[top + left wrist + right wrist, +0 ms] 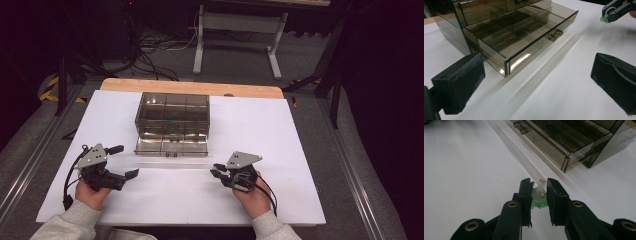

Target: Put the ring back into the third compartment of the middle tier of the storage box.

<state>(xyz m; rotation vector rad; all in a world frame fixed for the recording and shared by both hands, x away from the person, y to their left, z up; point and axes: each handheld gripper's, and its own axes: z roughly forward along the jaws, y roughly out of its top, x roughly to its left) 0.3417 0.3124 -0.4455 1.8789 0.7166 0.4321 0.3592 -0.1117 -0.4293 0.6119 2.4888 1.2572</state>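
Drawer sits pulled out at the frame's centre in the high view, its long axis running left to right along the front of the box; right gripper, lower right of centre, clamps a small clear-and-green part between its jaws; in the right gripper view the drawer lies up and to the right of that part, well apart; left gripper, lower left, holds nothing, jaws spread wide; the right hand looks better placed to carry the part in.
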